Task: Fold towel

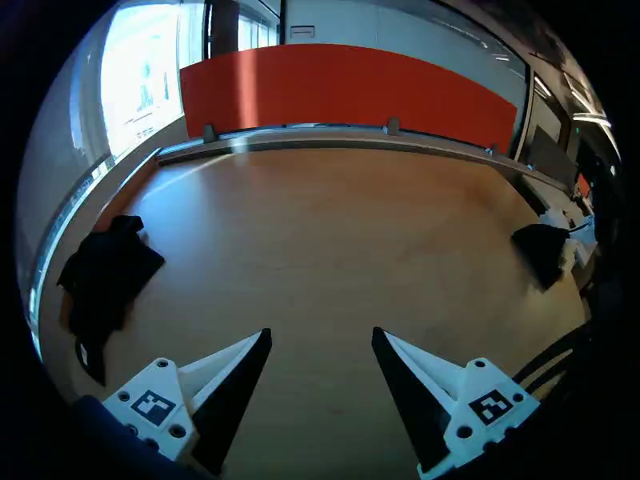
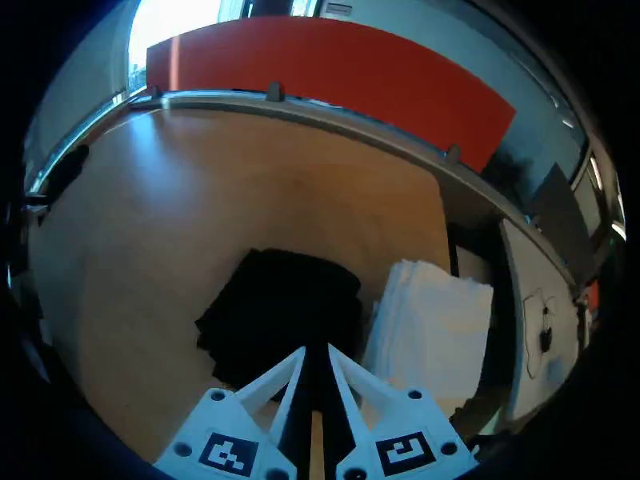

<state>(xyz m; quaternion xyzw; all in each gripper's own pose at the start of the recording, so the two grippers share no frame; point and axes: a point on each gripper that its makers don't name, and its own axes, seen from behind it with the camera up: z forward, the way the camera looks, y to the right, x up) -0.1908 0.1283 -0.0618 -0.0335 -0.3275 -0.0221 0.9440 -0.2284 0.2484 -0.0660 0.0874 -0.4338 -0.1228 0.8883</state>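
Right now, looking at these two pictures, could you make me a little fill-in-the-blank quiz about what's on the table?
1. The left gripper hovers above the table with its fingers ____.
2. In the right gripper view, a ____ stack lies beside the black towel.
3. The table is made of ____.
Missing words: open, white, wood.

The left gripper (image 1: 320, 331) hangs over the bare wooden table (image 1: 336, 232), its two fingers spread wide with nothing between them. A crumpled black towel (image 1: 104, 280) lies near the table's left edge, well apart from the gripper. Another dark cloth (image 1: 542, 246) sits at the far right edge. An orange panel (image 1: 344, 88) stands along the back of the table.
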